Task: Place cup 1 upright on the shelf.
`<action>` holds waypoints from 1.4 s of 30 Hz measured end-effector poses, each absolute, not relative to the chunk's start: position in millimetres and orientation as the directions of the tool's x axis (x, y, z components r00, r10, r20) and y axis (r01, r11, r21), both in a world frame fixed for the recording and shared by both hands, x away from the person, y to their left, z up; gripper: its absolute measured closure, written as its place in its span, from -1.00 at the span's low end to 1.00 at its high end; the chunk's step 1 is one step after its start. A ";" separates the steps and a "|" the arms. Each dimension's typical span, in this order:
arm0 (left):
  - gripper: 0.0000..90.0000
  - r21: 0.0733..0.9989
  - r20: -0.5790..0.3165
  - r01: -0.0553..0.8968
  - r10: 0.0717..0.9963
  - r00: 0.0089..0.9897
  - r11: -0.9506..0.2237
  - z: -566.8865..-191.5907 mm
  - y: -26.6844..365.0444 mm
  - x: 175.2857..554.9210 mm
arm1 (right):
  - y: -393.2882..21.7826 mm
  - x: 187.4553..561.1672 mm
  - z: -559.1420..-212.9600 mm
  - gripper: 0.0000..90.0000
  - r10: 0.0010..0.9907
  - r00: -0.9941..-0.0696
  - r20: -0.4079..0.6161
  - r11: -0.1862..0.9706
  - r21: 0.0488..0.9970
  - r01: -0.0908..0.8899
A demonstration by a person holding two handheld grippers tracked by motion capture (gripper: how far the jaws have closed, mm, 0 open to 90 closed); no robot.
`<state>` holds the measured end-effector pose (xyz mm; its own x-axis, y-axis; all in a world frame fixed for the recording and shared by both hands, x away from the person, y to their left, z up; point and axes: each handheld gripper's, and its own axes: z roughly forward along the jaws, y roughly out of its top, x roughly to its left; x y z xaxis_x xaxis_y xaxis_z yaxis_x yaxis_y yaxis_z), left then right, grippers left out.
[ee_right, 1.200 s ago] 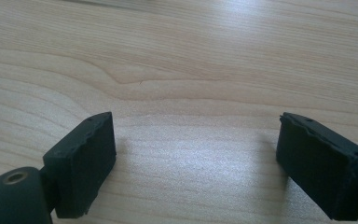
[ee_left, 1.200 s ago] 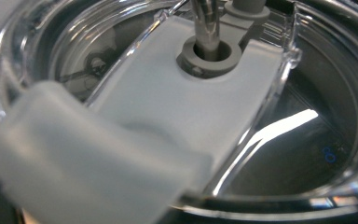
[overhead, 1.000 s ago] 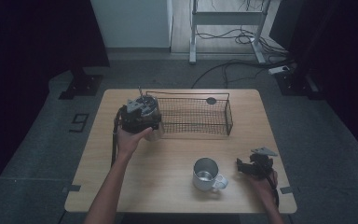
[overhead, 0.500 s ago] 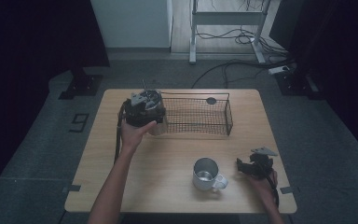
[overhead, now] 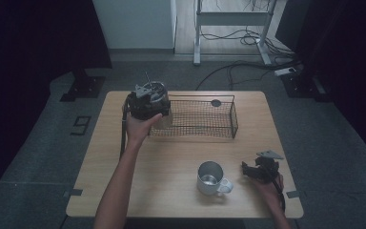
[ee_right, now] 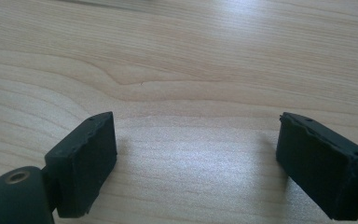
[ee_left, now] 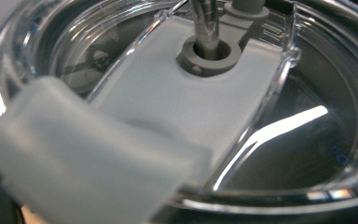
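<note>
My left gripper [overhead: 147, 106] is raised over the table's far left, right at the left end of the wire basket [overhead: 233, 117]. It is shut on a clear plastic lid [overhead: 154, 91] with a thin metal straw [overhead: 146, 78] poking up from it. Close up in the left gripper view, the lid [ee_left: 284, 140] has a white slider tab [ee_left: 168, 107], and the straw [ee_left: 205, 23] passes through a grey grommet. My right gripper [overhead: 247, 170] rests low at the front right, open, jaws wide apart over bare wood [ee_right: 196, 154]. A metal mug [overhead: 209, 177] stands just left of it.
The black wire basket runs along the far middle of the wooden table [overhead: 171, 157], with a small dark disc [overhead: 216, 102] at its far side. A cable trails from the left gripper down the forearm. Dark floor and cables surround the table.
The left hand has lifted the lid and carried it farther from the person and slightly right, up against the basket's left end. The right gripper has stayed where it was.
</note>
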<state>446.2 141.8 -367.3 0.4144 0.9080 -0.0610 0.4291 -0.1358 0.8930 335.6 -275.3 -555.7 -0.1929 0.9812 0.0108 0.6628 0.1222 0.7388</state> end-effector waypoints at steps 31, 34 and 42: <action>-0.91 0.886 -0.072 0.447 0.918 0.390 -0.120 -375.1 126.8 497.5 | -275.3 335.4 -555.6 -0.73 0.981 -0.193 0.011 0.123 0.738 0.663; -0.91 0.881 -0.069 0.456 0.920 0.386 -0.125 -381.7 123.7 502.0 | -275.3 335.3 -555.7 -0.73 0.981 -0.193 0.011 0.123 0.738 0.664; -0.91 0.862 -0.049 0.482 0.922 0.385 -0.155 -403.8 115.1 513.2 | -275.3 335.4 -555.7 -0.72 0.981 -0.194 0.011 0.123 0.738 0.663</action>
<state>513.2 115.1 -403.8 0.3851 0.9215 -0.0491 0.4817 -0.1553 0.8625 335.4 -275.3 -555.7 -0.1938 0.9810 0.0107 0.6633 0.1230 0.7382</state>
